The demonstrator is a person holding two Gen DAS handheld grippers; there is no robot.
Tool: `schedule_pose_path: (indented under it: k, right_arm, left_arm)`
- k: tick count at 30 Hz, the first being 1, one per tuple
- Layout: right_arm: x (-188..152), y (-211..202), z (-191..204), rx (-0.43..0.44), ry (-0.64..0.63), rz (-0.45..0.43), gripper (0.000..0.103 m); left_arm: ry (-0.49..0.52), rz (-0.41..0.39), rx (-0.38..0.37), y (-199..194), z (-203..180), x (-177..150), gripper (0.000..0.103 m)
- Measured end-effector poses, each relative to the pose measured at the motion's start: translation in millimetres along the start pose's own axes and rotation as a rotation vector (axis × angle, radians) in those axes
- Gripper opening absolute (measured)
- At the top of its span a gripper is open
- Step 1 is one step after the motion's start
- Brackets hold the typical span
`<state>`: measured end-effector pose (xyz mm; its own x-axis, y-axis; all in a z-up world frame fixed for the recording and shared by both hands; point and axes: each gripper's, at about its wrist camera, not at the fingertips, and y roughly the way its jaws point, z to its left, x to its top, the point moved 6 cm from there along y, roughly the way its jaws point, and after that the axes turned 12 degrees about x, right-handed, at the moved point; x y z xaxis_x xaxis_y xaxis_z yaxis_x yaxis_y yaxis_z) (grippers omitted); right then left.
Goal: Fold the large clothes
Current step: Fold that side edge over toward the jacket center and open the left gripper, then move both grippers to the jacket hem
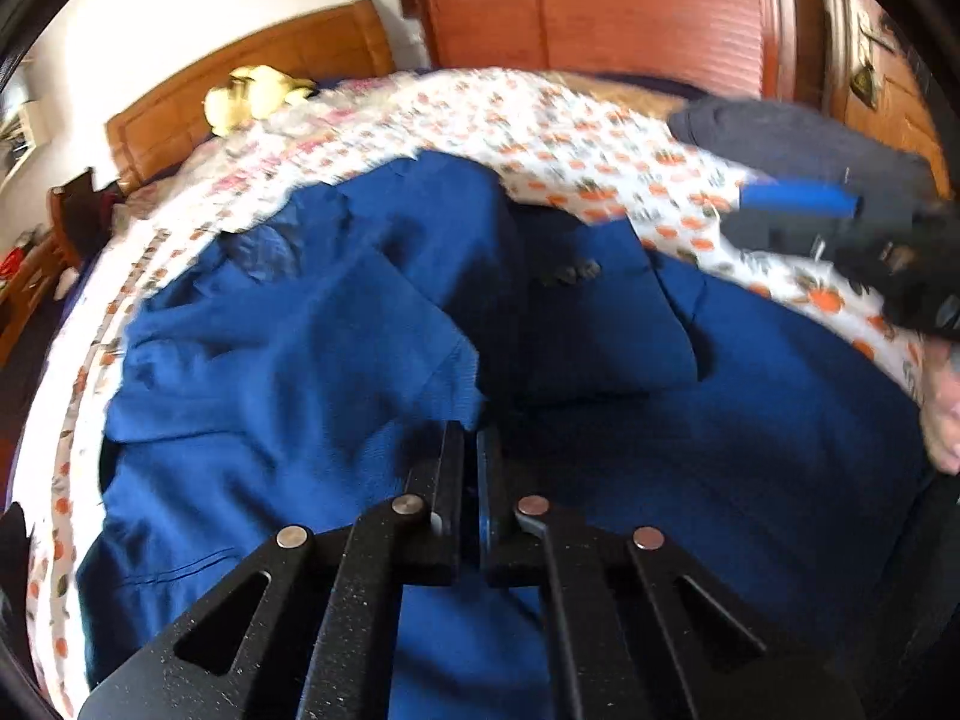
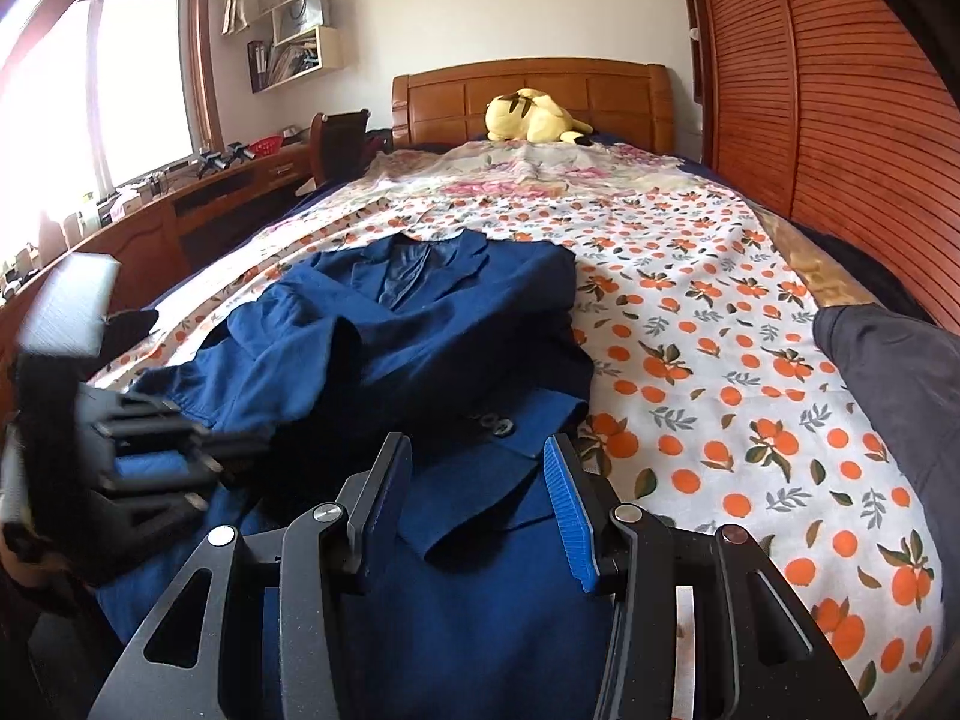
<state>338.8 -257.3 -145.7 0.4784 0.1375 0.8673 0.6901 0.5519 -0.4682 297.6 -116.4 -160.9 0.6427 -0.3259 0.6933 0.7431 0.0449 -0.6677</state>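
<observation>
A dark blue jacket (image 2: pixel 432 324) lies spread on the bed, collar toward the headboard; it also fills the left wrist view (image 1: pixel 288 348). My left gripper (image 1: pixel 471 438) is shut on a fold of the jacket's blue fabric and holds it just above the garment; it shows at the left of the right wrist view (image 2: pixel 240 444). My right gripper (image 2: pixel 477 456) is open and empty, low over the jacket's lower front near the buttons (image 2: pixel 495 423). It appears in the left wrist view (image 1: pixel 798 204) over the bedsheet.
The bed has an orange-fruit patterned sheet (image 2: pixel 720 372). A yellow plush toy (image 2: pixel 534 114) lies by the wooden headboard (image 2: pixel 528 84). A dark garment (image 2: pixel 888 372) lies at the right edge. A slatted wardrobe (image 2: pixel 828 120) stands on the right, a desk (image 2: pixel 198 204) on the left.
</observation>
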Motion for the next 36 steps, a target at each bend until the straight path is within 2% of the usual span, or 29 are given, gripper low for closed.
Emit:
schedule_pose_path:
  k: [5,12,17,22,30,31,32,33,36]
  right_arm:
    - [-3,12,16,0.017,-0.044,0.034,0.048]
    - [-1,20,25,0.027,-0.072,0.05,0.048]
    - [-1,23,23,0.023,-0.06,0.048,0.048]
    - [-1,30,21,0.03,-0.032,0.049,0.048]
    - [-2,42,23,0.02,-0.029,0.077,0.048]
    - [-3,44,24,0.02,-0.031,0.081,0.048]
    - [-2,45,24,0.02,-0.032,0.084,0.048]
    - [-2,46,25,0.021,-0.032,0.085,0.048]
    - [-2,48,24,0.02,-0.032,0.09,0.048]
  left_arm:
    - [-0.094,-0.101,0.053,-43,40,6,0.004]
    - [-0.197,-0.159,0.11,-79,99,0,0.004]
    - [-0.244,-0.156,0.112,-89,116,-18,0.004]
    - [-0.258,-0.102,0.081,-83,107,-40,0.004]
    - [-0.247,-0.061,0.063,-84,98,-64,0.005]
    - [-0.243,-0.059,0.06,-85,98,-66,0.007]
    - [-0.24,-0.061,0.062,-86,98,-67,0.015]
    - [-0.238,-0.066,0.06,-88,99,-68,0.03]
    - [-0.262,-0.085,0.032,-95,105,-71,0.055]
